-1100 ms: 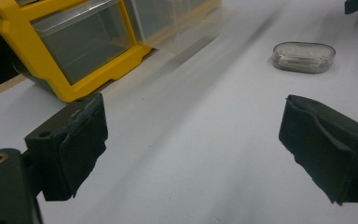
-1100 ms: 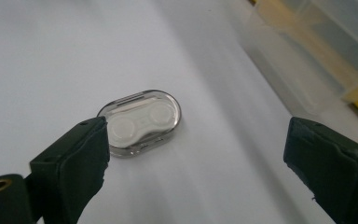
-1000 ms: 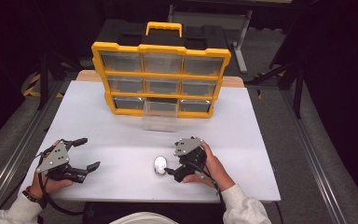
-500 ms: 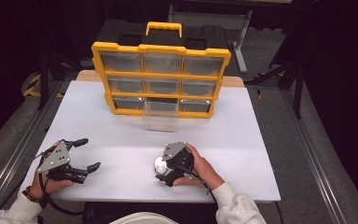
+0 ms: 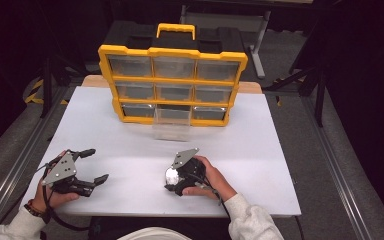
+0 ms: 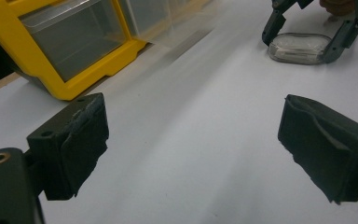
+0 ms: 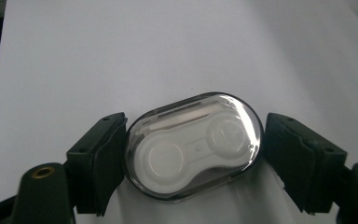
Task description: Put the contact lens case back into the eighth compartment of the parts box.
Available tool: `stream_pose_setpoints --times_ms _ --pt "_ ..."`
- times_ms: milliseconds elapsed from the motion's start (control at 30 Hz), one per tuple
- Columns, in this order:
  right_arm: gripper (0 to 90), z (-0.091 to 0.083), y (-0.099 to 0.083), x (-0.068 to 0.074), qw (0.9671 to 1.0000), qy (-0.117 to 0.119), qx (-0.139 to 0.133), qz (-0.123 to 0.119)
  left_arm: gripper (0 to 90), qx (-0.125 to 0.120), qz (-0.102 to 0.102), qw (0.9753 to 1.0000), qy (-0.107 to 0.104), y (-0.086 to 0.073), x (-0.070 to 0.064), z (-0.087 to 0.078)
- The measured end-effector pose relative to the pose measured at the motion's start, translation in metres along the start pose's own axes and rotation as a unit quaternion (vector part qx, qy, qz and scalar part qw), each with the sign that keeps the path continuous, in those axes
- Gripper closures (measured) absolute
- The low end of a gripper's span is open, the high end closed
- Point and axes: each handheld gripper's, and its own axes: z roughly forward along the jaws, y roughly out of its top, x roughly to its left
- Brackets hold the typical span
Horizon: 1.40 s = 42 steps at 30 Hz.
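The right gripper brackets the clear oval case near the bench's front edge, jaws at its ends but seemingly not yet clenched, so squeezing comes next, likely toward the pulled-out drawer; the left gripper rests released.

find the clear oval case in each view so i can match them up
High view: the clear oval case lies low and centre on the white table, at the right gripper.
Left gripper view: top right, between the far gripper's fingers.
Right gripper view: lower centre, between its own fingers.
Shared landmark: the white table, and the yellow organizer in two views.
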Motion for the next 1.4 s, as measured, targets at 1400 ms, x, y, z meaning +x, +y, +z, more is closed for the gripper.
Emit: stream_pose_setpoints --times_ms 1400 --pt "28.5 -0.029 0.008 0.013 0.9942 -0.081 -0.06 -0.039 10.1 -0.001 0.006 1.0 0.003 0.0 0.0 -0.001"
